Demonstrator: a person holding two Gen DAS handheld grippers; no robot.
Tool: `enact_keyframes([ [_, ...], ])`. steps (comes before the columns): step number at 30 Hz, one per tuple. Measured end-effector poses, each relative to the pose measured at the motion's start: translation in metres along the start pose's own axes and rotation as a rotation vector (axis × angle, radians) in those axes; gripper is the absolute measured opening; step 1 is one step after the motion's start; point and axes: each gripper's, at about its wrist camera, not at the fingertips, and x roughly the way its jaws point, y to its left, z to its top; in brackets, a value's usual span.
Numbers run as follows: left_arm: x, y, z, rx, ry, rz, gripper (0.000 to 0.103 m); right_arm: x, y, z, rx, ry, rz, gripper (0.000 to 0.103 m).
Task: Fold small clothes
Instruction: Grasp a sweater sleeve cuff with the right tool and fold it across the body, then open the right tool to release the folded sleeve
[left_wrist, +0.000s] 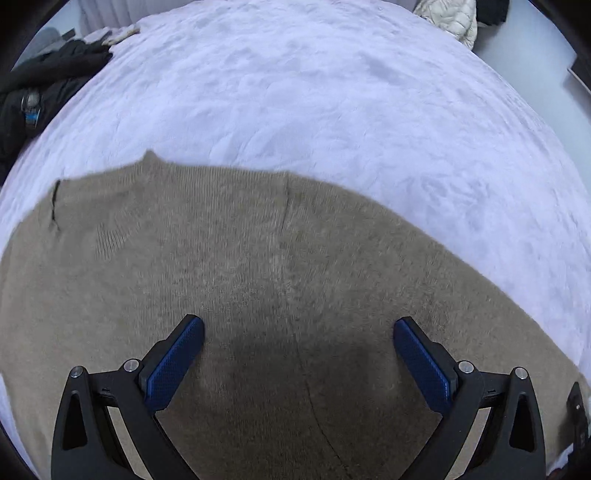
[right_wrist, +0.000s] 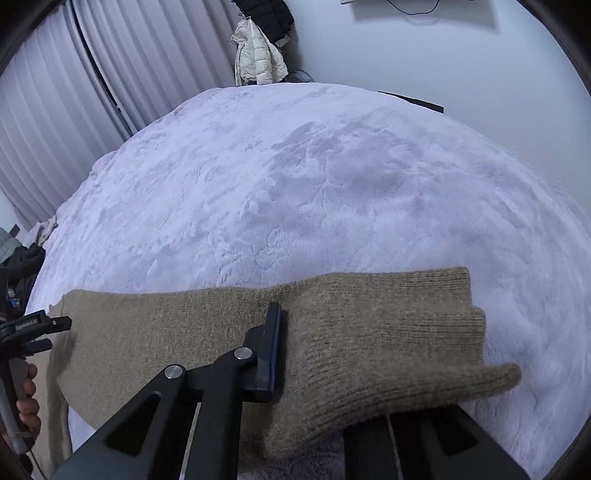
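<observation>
A beige knit sweater (left_wrist: 258, 280) lies spread on a white fluffy bed cover (left_wrist: 314, 103). My left gripper (left_wrist: 298, 354) hovers over the sweater's body with its blue-padded jaws wide apart and nothing between them. In the right wrist view, my right gripper (right_wrist: 317, 354) is shut on a fold of the sweater (right_wrist: 373, 343), near the ribbed cuff of a sleeve. The knit drapes over the right finger and hides it; only the left finger (right_wrist: 271, 350) shows. The left gripper (right_wrist: 33, 328) shows at the far left edge, held by a hand.
Dark clothes (left_wrist: 40, 85) lie at the bed's left edge. A white puffer jacket (right_wrist: 256, 55) and a black coat hang beyond the bed's far end. Pleated curtains (right_wrist: 66, 110) stand to the left. The wall (right_wrist: 443, 59) is on the right.
</observation>
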Motion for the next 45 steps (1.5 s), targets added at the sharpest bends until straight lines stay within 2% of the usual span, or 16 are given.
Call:
enact_keyframes([
  [3, -0.014, -0.007, -0.033, 0.062, -0.037, 0.019, 0.103, 0.008, -0.008, -0.001, 0.038, 0.032, 0.034, 0.015],
  [5, -0.024, -0.007, -0.059, 0.074, -0.049, 0.002, 0.103, 0.013, -0.014, 0.0, 0.074, 0.041, 0.065, 0.018],
  [8, -0.036, -0.002, -0.087, 0.079, -0.091, -0.016, 0.103, 0.012, -0.013, -0.003, 0.074, 0.039, 0.057, 0.019],
  [11, -0.038, 0.0, -0.088, 0.096, -0.088, -0.033, 0.103, 0.009, 0.0, -0.005, 0.016, 0.033, 0.002, 0.019],
  [12, -0.035, 0.001, -0.082, 0.089, -0.072, -0.045, 0.103, 0.007, 0.007, -0.004, -0.012, 0.033, -0.021, 0.008],
  [13, -0.037, 0.003, -0.079, 0.078, -0.057, -0.059, 0.103, 0.003, 0.013, -0.004, -0.026, 0.029, -0.016, 0.004],
  [15, -0.044, 0.01, -0.077, 0.063, -0.05, -0.102, 0.103, -0.016, 0.029, -0.002, -0.059, -0.018, -0.003, 0.004],
  [18, -0.057, 0.034, -0.074, 0.032, -0.074, -0.137, 0.103, -0.059, 0.069, 0.004, -0.144, -0.125, 0.031, 0.004],
  [20, -0.064, 0.056, -0.074, -0.006, -0.092, -0.148, 0.103, -0.08, 0.103, 0.01, -0.203, -0.162, 0.058, 0.004],
  [25, -0.078, 0.137, -0.074, -0.173, -0.104, -0.188, 0.103, -0.104, 0.206, 0.015, -0.325, -0.187, 0.148, 0.004],
  [29, -0.096, 0.205, -0.082, -0.255, -0.155, -0.158, 0.103, -0.106, 0.298, -0.008, -0.409, -0.181, 0.209, 0.004],
  [32, -0.105, 0.251, -0.091, -0.296, -0.186, -0.134, 0.103, -0.092, 0.364, -0.037, -0.453, -0.133, 0.257, 0.004],
  [38, -0.108, 0.333, -0.116, -0.409, -0.199, -0.146, 0.103, -0.044, 0.472, -0.107, -0.557, -0.04, 0.247, 0.004],
  [41, -0.107, 0.368, -0.132, -0.468, -0.203, -0.148, 0.103, -0.015, 0.503, -0.144, -0.637, 0.014, 0.205, 0.004],
  [45, -0.101, 0.397, -0.149, -0.512, -0.196, -0.168, 0.103, 0.021, 0.523, -0.184, -0.691, 0.091, 0.148, 0.004],
])
